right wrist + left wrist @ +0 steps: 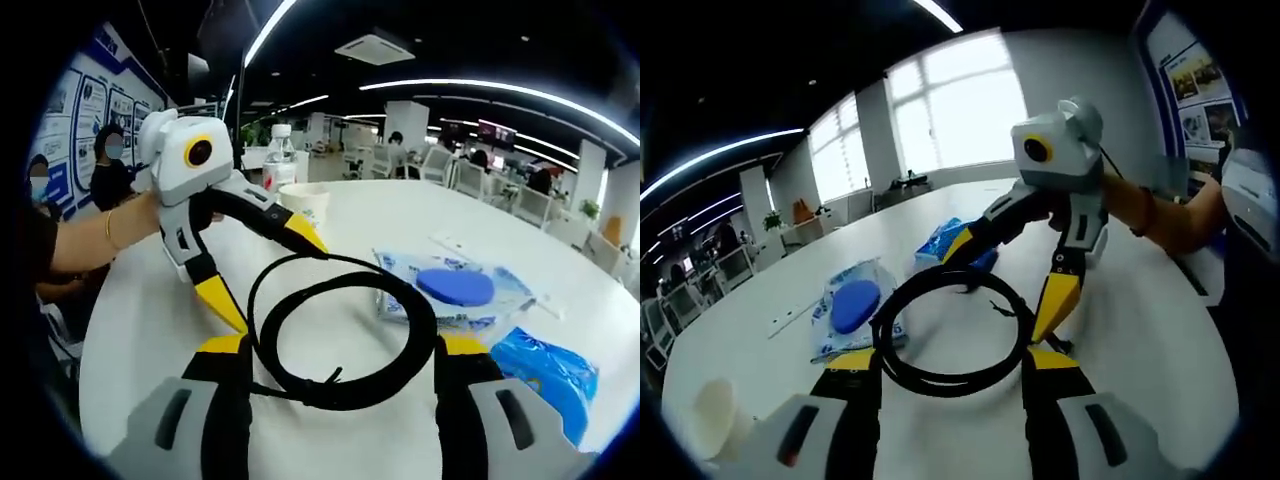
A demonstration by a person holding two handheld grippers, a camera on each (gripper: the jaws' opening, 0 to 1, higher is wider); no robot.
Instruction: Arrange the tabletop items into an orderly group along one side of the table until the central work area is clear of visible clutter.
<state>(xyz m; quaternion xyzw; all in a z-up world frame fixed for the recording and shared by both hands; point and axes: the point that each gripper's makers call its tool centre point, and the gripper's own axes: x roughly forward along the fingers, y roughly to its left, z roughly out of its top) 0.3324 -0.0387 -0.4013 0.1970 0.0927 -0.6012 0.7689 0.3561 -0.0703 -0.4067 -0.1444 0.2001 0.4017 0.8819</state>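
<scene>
A coil of black cable [950, 384] lies on the white table [1140, 340]. It sits between the wide-spread jaws of my left gripper [952, 358], which is open. Facing it from the far side, my right gripper [1005, 282] is open too, its yellow tips reaching over the coil's far edge. In the right gripper view the same coil [340, 395] lies between the jaws of the right gripper [345, 348], and the left gripper [270, 280] comes in from the left, held by a hand [90, 235].
A clear packet with a blue round pad [855, 305] [455, 288] and a blue packet [950, 245] [545, 370] lie beside the coil. A paper cup [305, 200] and a water bottle [280, 160] stand further off. People sit at the table's edge [105, 160].
</scene>
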